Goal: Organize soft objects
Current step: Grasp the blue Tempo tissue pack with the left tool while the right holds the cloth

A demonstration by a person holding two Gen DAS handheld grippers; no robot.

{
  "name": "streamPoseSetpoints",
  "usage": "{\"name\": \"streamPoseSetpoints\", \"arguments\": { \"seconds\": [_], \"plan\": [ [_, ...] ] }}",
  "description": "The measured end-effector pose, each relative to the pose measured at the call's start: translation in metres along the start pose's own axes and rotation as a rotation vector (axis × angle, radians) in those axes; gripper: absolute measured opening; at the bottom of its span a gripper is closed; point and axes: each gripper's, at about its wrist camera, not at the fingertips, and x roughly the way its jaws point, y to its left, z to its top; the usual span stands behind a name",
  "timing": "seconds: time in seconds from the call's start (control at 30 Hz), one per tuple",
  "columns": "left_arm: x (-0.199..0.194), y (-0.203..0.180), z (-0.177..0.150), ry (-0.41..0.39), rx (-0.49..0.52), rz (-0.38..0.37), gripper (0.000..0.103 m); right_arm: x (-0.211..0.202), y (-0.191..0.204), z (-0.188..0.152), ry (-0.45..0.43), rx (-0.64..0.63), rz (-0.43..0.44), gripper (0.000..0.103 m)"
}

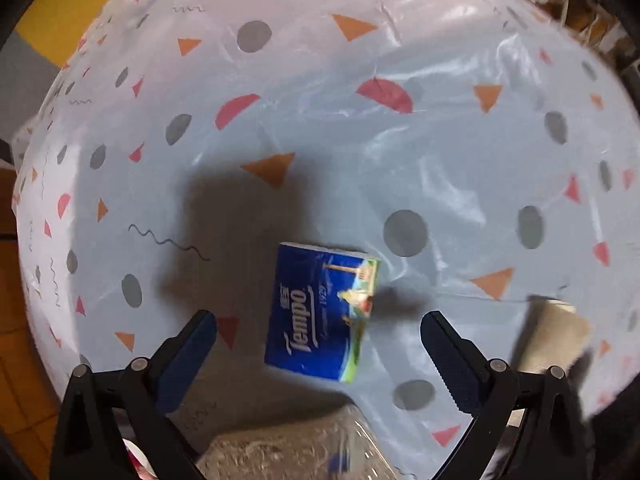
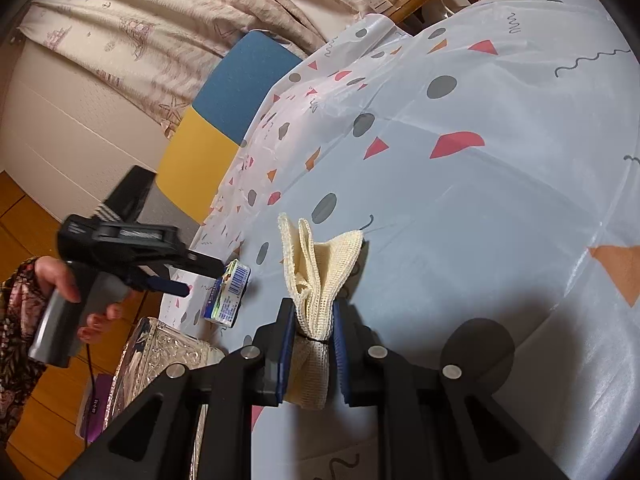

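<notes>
The left claw (image 1: pixel 318 326), jaws wide apart, hangs directly over the tissue pack (image 1: pixel 322 312) on the bench (image 1: pixel 440 160), its long axis running along the gap, while the right claw (image 2: pixel 310 328) stays out, clamped on a cream mesh cloth (image 2: pixel 316 264).

Soft indoor light from above throws my claws' dark shadows across the glossy tablecloth (image 1: pixel 400 160), which glares white. Fisheye bends the edges; the roll (image 1: pixel 552 336) at right is smeared.

tissue pack (image 1: pixel 320 314): blue, green edge | cloth (image 2: pixel 316 276): cream mesh | tablecloth (image 1: pixel 360 152): white, grey dots, red-orange triangles
</notes>
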Motion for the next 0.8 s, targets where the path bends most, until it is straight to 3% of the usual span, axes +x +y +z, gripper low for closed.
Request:
{"name": "streamPoseSetpoints", "arguments": {
  "seconds": [0.07, 0.13, 0.27, 0.33, 0.47, 0.57, 0.8],
  "plan": [
    [0.01, -0.004, -0.001, 0.025, 0.016, 0.01, 0.096, 0.0, 0.0, 0.0, -0.001, 0.002, 0.002, 0.016],
    [0.014, -0.006, 0.0, 0.037, 0.034, 0.018, 0.076, 0.0, 0.001, 0.0, -0.003, 0.003, 0.005, 0.016],
    [0.014, -0.014, 0.001, 0.05, 0.076, 0.041, 0.072, -0.001, -0.001, 0.0, -0.008, 0.008, 0.015, 0.016],
    [0.011, -0.02, -0.002, 0.026, 0.084, 0.021, 0.052, -0.001, -0.001, 0.0, -0.009, 0.008, 0.015, 0.016],
    [-0.005, -0.029, -0.002, -0.031, 0.086, -0.021, 0.052, -0.002, -0.001, -0.001, -0.012, 0.008, 0.019, 0.016],
    [-0.027, -0.031, -0.008, -0.116, 0.098, -0.037, 0.052, -0.002, 0.0, -0.001, -0.012, 0.006, 0.017, 0.016],
    [-0.078, -0.051, -0.039, -0.188, 0.139, -0.151, 0.052, -0.002, 0.0, -0.001, -0.014, 0.005, 0.015, 0.016]
  ]
}}
